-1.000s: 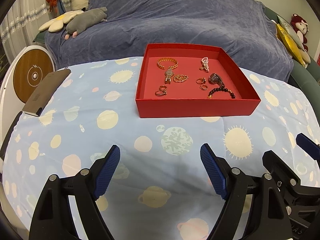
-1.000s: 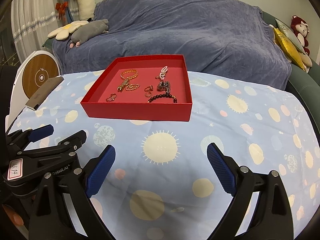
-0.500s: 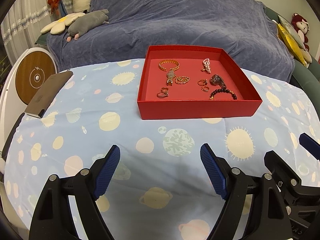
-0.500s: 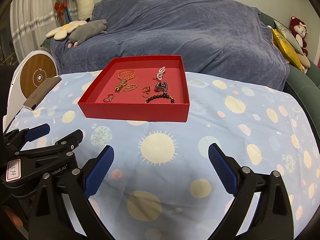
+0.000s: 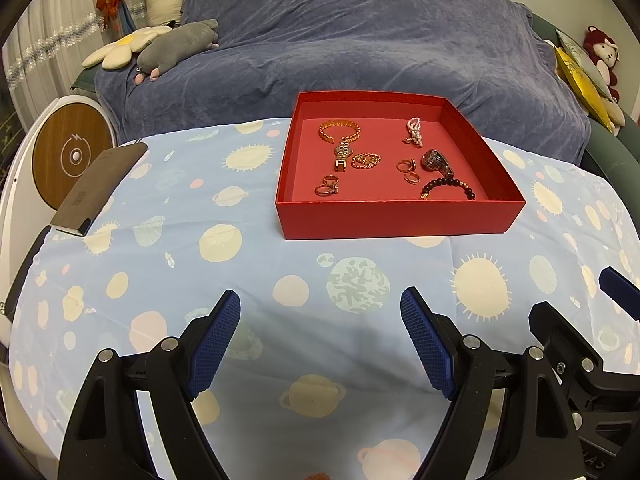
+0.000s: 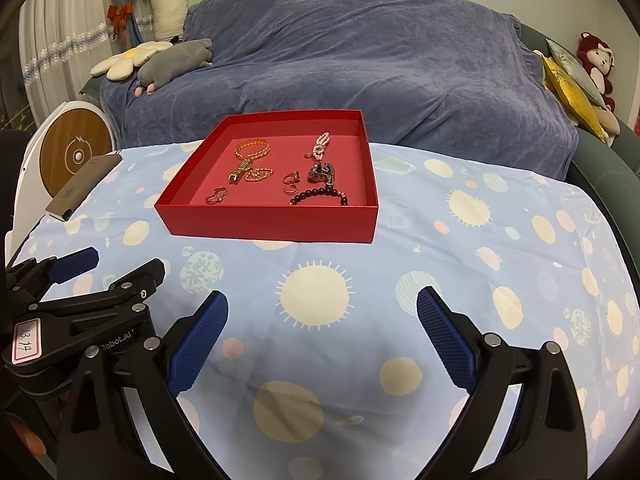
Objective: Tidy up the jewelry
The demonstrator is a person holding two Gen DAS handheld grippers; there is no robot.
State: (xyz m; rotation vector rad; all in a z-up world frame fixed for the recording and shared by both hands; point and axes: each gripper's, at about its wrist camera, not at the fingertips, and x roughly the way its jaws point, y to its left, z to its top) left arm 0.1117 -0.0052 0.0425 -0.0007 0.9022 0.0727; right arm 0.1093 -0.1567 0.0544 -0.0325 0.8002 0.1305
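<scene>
Both claws, left gripper (image 5: pixel 320 334) and right gripper (image 6: pixel 322 330), are held wide and empty. Small rings (image 5: pixel 327 186) in the red box (image 5: pixel 396 216), upper centre of frame, could be nudged or slipped by broad pads.

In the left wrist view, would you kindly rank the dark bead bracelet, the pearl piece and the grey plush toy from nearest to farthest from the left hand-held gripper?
From the left hand-held gripper, which is open:
1. Dark bead bracelet, front right of the red box.
2. Pearl piece, near the box's back wall.
3. Grey plush toy, far left on the sofa.

One red box (image 5: pixel 400 216), four rings (image 5: pixel 327 186), two watches (image 5: pixel 436 161).
</scene>
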